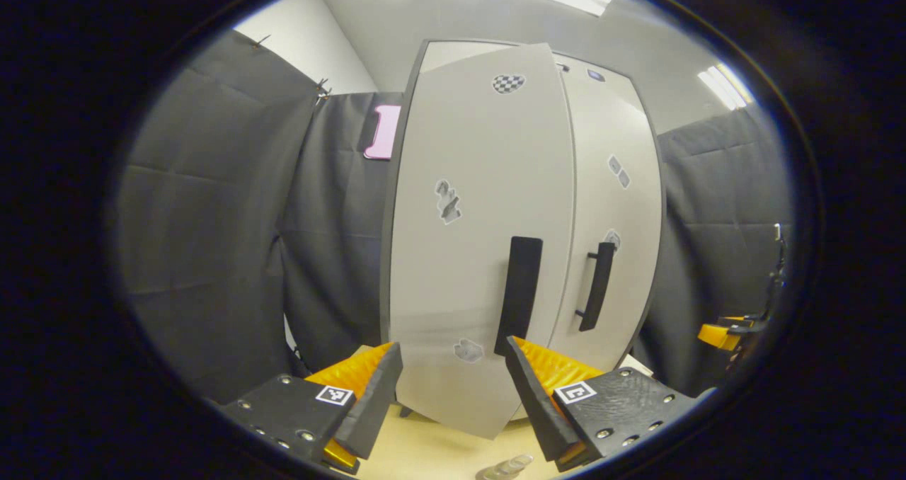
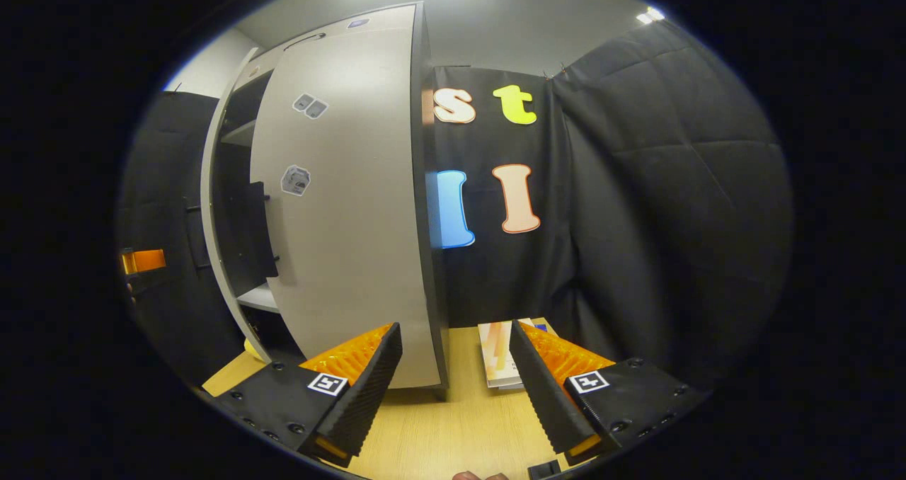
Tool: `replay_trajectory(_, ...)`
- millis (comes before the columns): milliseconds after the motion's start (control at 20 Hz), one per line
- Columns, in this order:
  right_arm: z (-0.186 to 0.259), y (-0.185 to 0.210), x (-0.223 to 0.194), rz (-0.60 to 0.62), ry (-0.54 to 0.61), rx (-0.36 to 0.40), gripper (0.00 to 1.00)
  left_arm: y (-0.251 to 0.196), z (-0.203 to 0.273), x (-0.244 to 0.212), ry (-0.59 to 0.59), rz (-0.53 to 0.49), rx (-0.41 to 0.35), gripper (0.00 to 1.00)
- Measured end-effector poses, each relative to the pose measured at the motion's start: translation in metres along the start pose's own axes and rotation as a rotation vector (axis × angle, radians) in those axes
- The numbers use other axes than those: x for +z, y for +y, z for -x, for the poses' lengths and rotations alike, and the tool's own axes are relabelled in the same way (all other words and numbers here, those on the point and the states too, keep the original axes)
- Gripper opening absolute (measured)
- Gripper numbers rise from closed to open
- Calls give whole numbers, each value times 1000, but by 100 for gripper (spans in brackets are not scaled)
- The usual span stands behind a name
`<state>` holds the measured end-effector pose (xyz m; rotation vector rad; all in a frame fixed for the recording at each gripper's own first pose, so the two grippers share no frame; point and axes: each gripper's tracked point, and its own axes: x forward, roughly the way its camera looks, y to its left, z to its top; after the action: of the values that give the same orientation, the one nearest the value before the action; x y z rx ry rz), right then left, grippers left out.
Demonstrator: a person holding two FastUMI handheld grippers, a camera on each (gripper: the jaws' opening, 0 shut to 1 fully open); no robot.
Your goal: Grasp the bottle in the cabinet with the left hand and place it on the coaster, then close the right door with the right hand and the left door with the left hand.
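Observation:
In the left gripper view, the pale cabinet's left door (image 1: pixel 481 218) stands ajar close in front of me, its dark handle (image 1: pixel 519 292) just above one fingertip. The right door (image 1: pixel 616 204) lies flat, closed, with its own handle (image 1: pixel 598 285). My left gripper (image 1: pixel 453 388) is open, holding nothing. The top of a clear bottle (image 1: pixel 504 468) peeks up at the bottom edge on the table. In the right gripper view, the right door (image 2: pixel 354 218) is closed and the left door's edge (image 2: pixel 212 218) stands out, showing dark shelves. My right gripper (image 2: pixel 453 374) is open and holds nothing.
A wooden table (image 2: pixel 453 423) carries the cabinet. A thin booklet (image 2: pixel 495 352) lies right of the cabinet by the black cloth wall. Something yellow (image 2: pixel 251 349) shows at the cabinet's foot. The other gripper (image 1: pixel 729 331) is at the far right of the left gripper view.

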<state>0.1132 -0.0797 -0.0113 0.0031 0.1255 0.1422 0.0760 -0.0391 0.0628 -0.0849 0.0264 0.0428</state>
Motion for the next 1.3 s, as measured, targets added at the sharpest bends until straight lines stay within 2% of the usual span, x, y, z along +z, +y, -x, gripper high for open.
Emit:
replay_trajectory(150,-4,3,1,16,1,58,98,5,23,3,-9,-33,61,88)
replay_trajectory(450,-1,14,18,89,-47,82,97,11,53,-5,6,-60,113,87)
replay_trajectory(700,6,26,26,82,-65,65,98,25,65,3,-29,-69,96,89)
replay_trajectory(950,24,26,28,62,-75,14,97,34,71,16,-73,-62,32,89)
replay_trajectory(1000,31,22,26,66,-78,-4,92,36,75,18,-79,-66,25,89)
replay_trajectory(1050,36,19,25,62,-81,-21,97,37,76,19,-85,-73,21,89)
replay_trajectory(1300,66,11,13,29,-55,-72,98,40,93,21,-127,-75,-18,89)
